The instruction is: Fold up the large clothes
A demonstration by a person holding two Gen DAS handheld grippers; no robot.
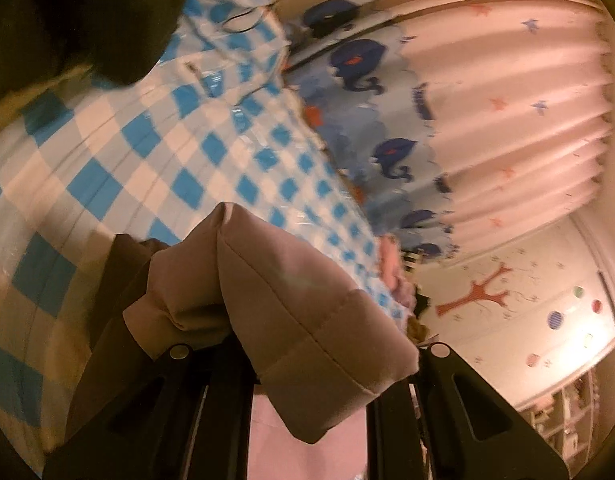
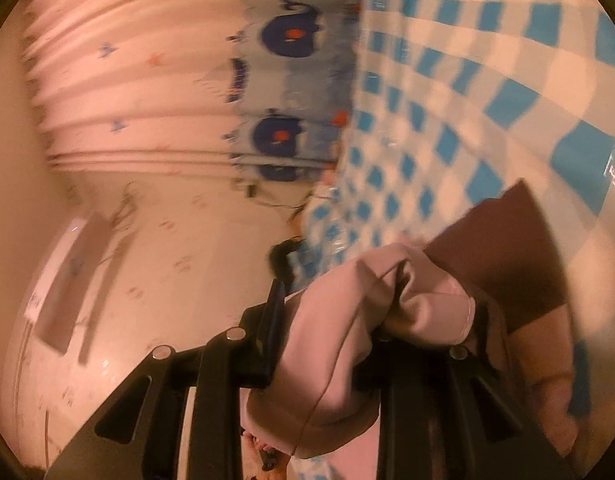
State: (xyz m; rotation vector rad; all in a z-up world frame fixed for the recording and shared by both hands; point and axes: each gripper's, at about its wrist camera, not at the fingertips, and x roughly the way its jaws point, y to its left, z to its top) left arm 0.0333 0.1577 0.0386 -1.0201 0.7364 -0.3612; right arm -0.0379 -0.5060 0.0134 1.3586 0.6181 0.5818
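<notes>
A pink-beige garment [image 1: 291,292] with a stitched hem is bunched in my left gripper [image 1: 307,356], which is shut on it; the cloth drapes over and hides the fingertips. In the right wrist view the same pink garment [image 2: 347,320] is pinched in my right gripper [image 2: 371,332], also shut on a fold of it. A brown part of the clothing [image 2: 503,256] hangs beside it on the right. Both grippers hold the cloth above a blue-and-white checked surface [image 1: 147,152] [image 2: 467,80].
A pink curtain with blue whale prints [image 1: 487,100] [image 2: 147,80] hangs behind the checked surface. Dark cloth [image 1: 99,20] lies at its far end, with cables [image 1: 247,20] nearby. A wall with tree stickers [image 1: 507,300] and shelves [image 1: 567,420] stand at the right.
</notes>
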